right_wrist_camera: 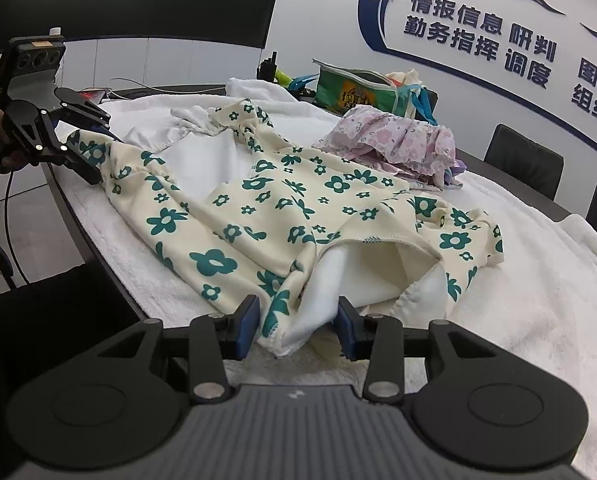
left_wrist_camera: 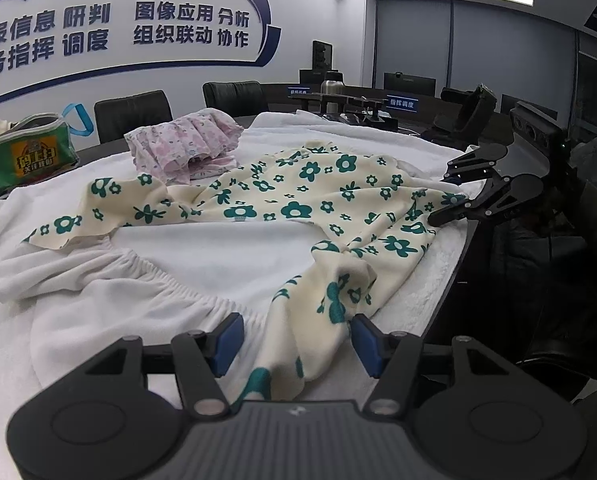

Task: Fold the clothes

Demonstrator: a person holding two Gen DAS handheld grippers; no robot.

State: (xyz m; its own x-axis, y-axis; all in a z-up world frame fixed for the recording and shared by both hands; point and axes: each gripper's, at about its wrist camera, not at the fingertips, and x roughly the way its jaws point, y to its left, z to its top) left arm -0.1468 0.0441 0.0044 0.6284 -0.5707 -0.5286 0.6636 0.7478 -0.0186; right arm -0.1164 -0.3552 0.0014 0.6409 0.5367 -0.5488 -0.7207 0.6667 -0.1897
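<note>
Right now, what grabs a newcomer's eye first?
The cream garment with green flowers, spread across the white towel mid-table, a gripper at each end. Behind it lies a crumpled pink floral garment, with a green zip bag further back. Big blue Chinese lettering fills the wall.

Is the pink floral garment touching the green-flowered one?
Touching. In the left wrist view the pink garment lies on the edge of the green-flowered garment, with no gap between them.

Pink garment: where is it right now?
The pink garment lies bunched on the white towel, at the far edge of the floral garment, with the green bag further off to one side.
</note>
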